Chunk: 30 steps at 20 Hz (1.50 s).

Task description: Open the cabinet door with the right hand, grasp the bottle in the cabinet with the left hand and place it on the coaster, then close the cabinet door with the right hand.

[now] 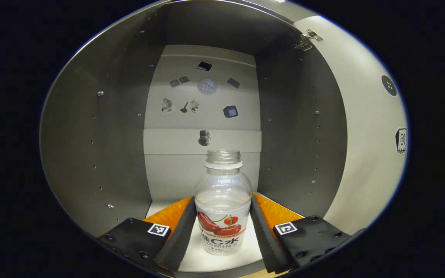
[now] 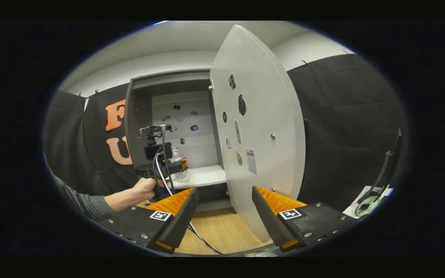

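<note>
The bottle (image 1: 223, 202) stands upright on the cabinet's white shelf (image 1: 195, 260), long axis vertical, its open, capless mouth pointing straight up; it is clear and looks empty, with a fruit label round its lower half; my left gripper (image 1: 222, 231) has a finger on each side of it, the pads (image 1: 180, 231) right against the label's edges, though I cannot tell if both truly press; the jaws stand narrow, about a bottle's width apart. The cabinet (image 1: 91, 146) holds the bottle near its front edge; small stickers dot the pale back wall (image 1: 203, 116) far behind.

In the right gripper view, my right gripper (image 2: 224, 216) is wide and holds nothing; the cabinet door (image 2: 257, 131) is swung open, its lower edge showing between my fingers but apart from them; to the left, my other hand (image 2: 143, 189) holds the left gripper (image 2: 182, 164) at the shelf (image 2: 201, 175), where the bottle (image 2: 180, 170) is small and partly hidden; a wooden floor (image 2: 222, 231) lies near, below.
</note>
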Tool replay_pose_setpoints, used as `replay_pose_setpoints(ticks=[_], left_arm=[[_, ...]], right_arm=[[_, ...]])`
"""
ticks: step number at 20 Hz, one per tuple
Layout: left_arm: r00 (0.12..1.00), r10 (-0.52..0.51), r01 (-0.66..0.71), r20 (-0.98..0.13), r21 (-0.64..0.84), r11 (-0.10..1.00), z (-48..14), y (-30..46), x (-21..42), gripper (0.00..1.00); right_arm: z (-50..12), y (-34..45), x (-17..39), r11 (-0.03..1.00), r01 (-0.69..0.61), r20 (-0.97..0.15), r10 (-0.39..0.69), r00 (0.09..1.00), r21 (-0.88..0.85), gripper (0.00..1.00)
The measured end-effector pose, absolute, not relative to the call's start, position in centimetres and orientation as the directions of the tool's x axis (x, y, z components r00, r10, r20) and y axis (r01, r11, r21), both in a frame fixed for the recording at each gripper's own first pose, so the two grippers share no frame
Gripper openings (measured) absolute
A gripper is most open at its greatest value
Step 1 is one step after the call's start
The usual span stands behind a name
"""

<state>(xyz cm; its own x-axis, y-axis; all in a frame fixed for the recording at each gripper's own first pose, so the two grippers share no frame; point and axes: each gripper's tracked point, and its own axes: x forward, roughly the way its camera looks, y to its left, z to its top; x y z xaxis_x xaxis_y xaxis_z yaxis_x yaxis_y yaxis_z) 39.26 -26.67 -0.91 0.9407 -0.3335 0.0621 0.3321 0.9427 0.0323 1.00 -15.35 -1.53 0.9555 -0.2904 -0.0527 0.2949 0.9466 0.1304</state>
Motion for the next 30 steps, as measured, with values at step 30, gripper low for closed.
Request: replay_pose_setpoints(ticks=[30], left_arm=[[0.984,-0.177,0.177,0.008,-0.031,0.984,-23.7,-7.4,14.5,0.82]], right_arm=[[-12.7,-14.5,-8.9,0.968,0.157,-0.214,-0.114,0.97,0.197,0.9]])
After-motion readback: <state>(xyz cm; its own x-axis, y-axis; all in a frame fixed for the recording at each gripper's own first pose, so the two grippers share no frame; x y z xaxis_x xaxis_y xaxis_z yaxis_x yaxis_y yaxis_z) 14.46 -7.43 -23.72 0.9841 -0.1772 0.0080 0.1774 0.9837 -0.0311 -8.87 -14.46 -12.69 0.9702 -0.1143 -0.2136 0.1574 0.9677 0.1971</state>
